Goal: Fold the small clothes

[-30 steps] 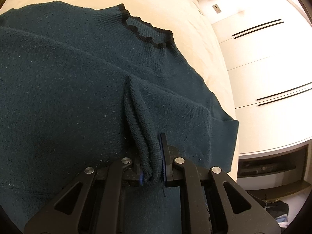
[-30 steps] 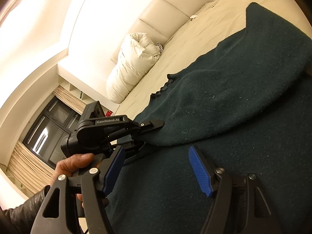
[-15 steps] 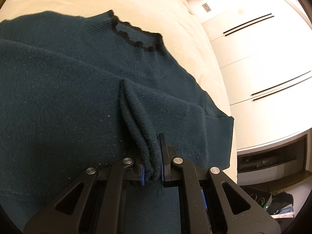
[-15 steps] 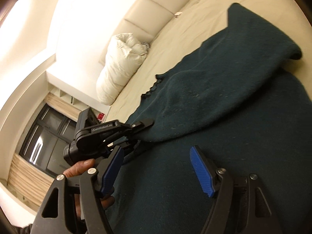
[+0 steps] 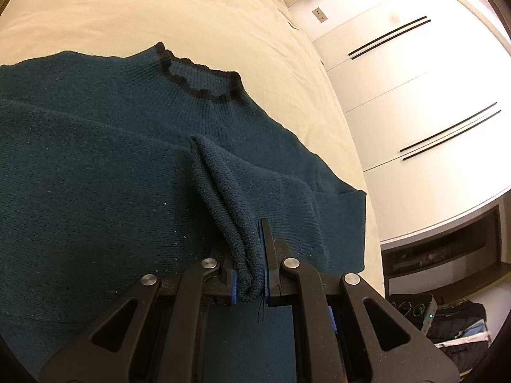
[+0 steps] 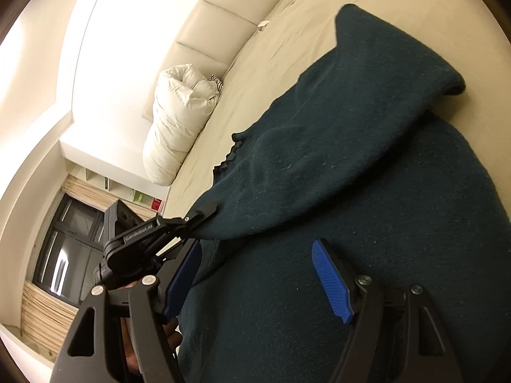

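A dark teal knit sweater [image 5: 95, 166] with a black scalloped collar [image 5: 198, 83] lies on a beige bed. My left gripper [image 5: 250, 274] is shut on a bunched fold of the sweater, a sleeve end or edge, held just above the body of the garment. In the right wrist view the sweater [image 6: 351, 159] lies with one part folded over, and the left gripper [image 6: 204, 210] pinches its near edge. My right gripper [image 6: 255, 271] hovers over the sweater with its blue pads [image 6: 332, 281] wide apart and nothing between them.
The beige bed sheet [image 5: 159, 9] stretches beyond the collar. White cupboards [image 5: 415, 111] stand past the bed's right edge, with a low shelf and dark bags on the floor. A white rolled duvet [image 6: 179, 121] lies by the padded headboard [image 6: 230, 19]. A hand [image 6: 166, 335] holds the left gripper.
Both views have tilted as the wrists rolled. The left gripper keeps its hold on the fold. The right gripper has drifted slightly over the sweater, its jaws still apart.
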{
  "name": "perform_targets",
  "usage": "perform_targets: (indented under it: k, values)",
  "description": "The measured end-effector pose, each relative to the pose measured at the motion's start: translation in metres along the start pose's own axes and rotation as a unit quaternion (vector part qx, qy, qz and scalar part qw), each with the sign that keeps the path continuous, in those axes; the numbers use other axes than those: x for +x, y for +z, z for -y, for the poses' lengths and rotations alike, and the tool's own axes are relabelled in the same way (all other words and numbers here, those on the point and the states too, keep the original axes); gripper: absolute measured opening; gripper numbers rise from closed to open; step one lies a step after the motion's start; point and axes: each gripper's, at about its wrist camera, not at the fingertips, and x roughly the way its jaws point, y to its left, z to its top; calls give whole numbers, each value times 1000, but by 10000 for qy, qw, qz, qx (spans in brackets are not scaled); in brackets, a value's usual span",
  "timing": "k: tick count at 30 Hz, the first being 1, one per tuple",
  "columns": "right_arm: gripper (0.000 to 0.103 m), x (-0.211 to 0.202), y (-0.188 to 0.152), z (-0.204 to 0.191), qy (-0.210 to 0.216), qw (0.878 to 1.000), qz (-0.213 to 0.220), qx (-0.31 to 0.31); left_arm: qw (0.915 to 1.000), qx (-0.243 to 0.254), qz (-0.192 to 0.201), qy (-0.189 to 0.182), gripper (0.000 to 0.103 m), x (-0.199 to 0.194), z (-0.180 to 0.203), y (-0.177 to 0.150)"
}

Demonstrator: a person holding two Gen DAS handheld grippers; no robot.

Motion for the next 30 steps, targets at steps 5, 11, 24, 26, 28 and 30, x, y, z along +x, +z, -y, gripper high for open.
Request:
perform_targets:
  k: [5,11,24,26,28,30]
  values:
    - [75,-6,2,4,68,9998,49,197,10000,-16,13,-55,9,-5,-3,0]
    - [75,-20,2,14,189,9979,187,586,9999,-56,39,-97,9,-6,-6,-1]
    - [75,-24,13,29,268,9932,295,1092,9996,-193,72,-178,8,-8,-20,-3]
    - [75,-23,18,30,286,9924,323,1152,9995,-209,110,-198,8,-10,-21,-3]
    - [75,-23,24,35,312,9903,373,1304,9994,-199,164,-219,8,-14,-21,-4]
    - [75,-24,32,42,389,9866,482,1508,9993,-162,224,-242,8,-21,-20,-4]
